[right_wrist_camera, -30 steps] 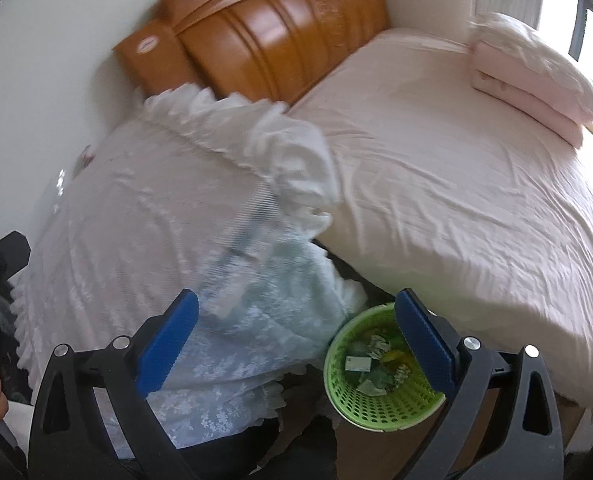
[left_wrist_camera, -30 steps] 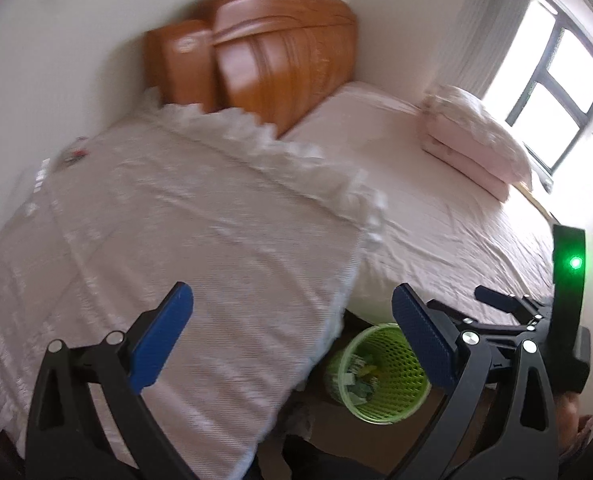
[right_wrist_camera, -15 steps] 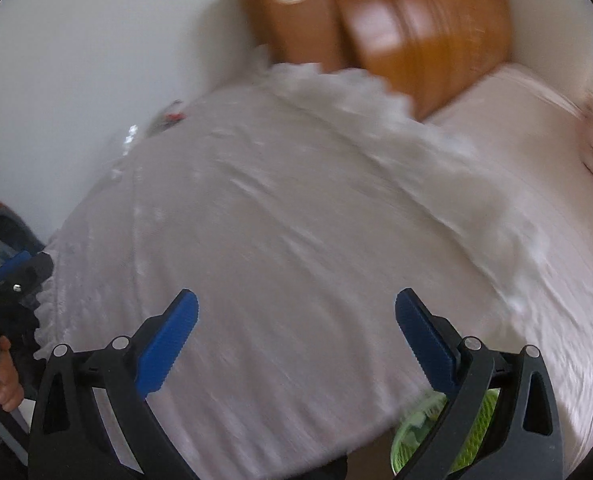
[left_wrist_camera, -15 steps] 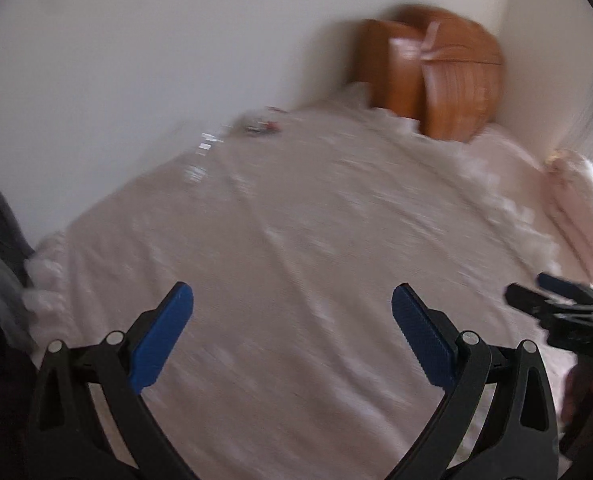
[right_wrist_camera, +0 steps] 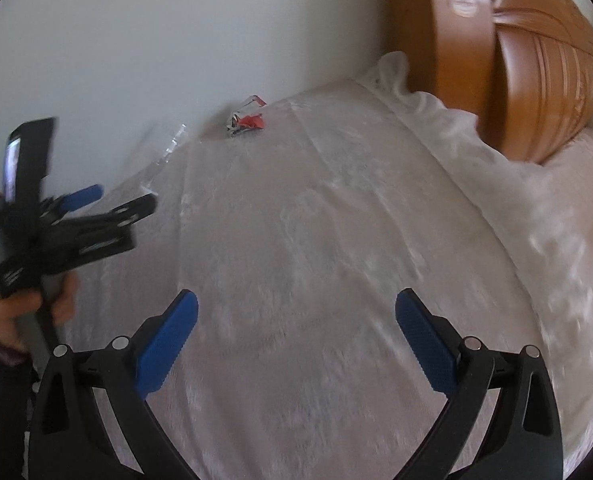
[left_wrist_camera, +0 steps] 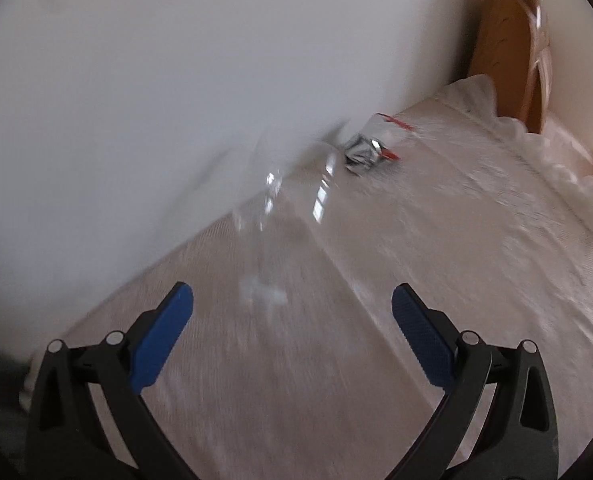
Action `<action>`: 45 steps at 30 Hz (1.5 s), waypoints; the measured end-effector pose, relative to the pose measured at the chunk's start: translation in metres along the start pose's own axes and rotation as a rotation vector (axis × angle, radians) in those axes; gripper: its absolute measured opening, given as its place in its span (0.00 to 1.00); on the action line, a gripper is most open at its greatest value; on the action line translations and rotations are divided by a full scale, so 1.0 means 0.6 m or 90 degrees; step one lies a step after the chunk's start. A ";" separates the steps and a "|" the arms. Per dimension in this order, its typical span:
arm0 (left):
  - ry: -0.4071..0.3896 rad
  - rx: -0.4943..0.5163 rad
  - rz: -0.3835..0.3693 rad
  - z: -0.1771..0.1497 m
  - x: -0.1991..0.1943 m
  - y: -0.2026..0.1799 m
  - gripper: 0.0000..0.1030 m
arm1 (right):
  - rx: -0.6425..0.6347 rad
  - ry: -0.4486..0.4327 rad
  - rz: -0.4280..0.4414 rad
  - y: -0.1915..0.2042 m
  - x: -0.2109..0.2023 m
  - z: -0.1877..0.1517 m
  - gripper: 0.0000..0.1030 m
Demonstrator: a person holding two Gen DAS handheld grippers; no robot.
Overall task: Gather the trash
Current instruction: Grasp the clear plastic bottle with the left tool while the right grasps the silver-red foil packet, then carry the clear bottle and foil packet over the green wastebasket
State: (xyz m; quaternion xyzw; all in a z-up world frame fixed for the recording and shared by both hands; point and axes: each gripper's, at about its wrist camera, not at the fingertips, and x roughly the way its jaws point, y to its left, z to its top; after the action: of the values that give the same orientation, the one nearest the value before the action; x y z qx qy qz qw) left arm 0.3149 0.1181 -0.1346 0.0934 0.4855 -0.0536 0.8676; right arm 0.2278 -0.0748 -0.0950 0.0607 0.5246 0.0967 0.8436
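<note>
A clear plastic wrapper (left_wrist_camera: 284, 208) lies blurred on the white lace cover next to the wall, just ahead of my left gripper (left_wrist_camera: 292, 320), which is open and empty. A crumpled silver and red wrapper (left_wrist_camera: 366, 151) lies farther along the wall. In the right wrist view the clear wrapper (right_wrist_camera: 164, 156) and the silver and red wrapper (right_wrist_camera: 246, 122) sit at the far left edge of the cover. My right gripper (right_wrist_camera: 296, 328) is open and empty over the middle of the cover. The left gripper (right_wrist_camera: 76, 220) shows at the left, held in a hand.
The white lace cover (right_wrist_camera: 316, 240) spreads over a low surface against the white wall (left_wrist_camera: 176, 80). A wooden headboard (right_wrist_camera: 516, 60) stands at the back right, with the pink bed (right_wrist_camera: 584, 160) beside it. The green bin is out of view.
Both grippers have swung left, away from the green bin and bed, toward the wall side of the cover. The left gripper has come close to the clear wrapper.
</note>
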 end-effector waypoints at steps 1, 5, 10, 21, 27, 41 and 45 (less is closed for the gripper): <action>-0.001 0.004 -0.001 0.010 0.015 0.003 0.92 | -0.004 0.005 -0.001 0.004 0.017 0.015 0.96; -0.010 0.006 -0.004 0.030 0.049 0.012 0.92 | -0.020 0.004 -0.006 0.011 0.047 0.048 0.96; -0.018 0.041 -0.005 0.040 0.069 0.000 0.67 | -0.078 -0.014 0.004 0.033 0.096 0.111 0.96; -0.031 0.020 -0.019 0.039 0.054 0.017 0.62 | -0.198 -0.030 0.002 0.080 0.216 0.234 0.96; -0.058 -0.008 -0.020 -0.002 0.001 0.048 0.62 | -0.211 -0.024 0.002 0.100 0.264 0.250 0.90; -0.091 -0.057 -0.015 -0.090 -0.152 0.025 0.61 | -0.160 -0.064 0.036 0.065 0.148 0.179 0.31; -0.094 -0.065 -0.061 -0.123 -0.206 -0.014 0.61 | -0.122 -0.089 0.049 0.018 0.050 0.098 0.31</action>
State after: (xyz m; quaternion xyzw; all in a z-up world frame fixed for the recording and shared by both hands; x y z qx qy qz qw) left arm 0.1872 0.1259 -0.0683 0.0217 0.4260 -0.0772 0.9012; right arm 0.2923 -0.0575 -0.0929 0.0064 0.4499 0.1740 0.8760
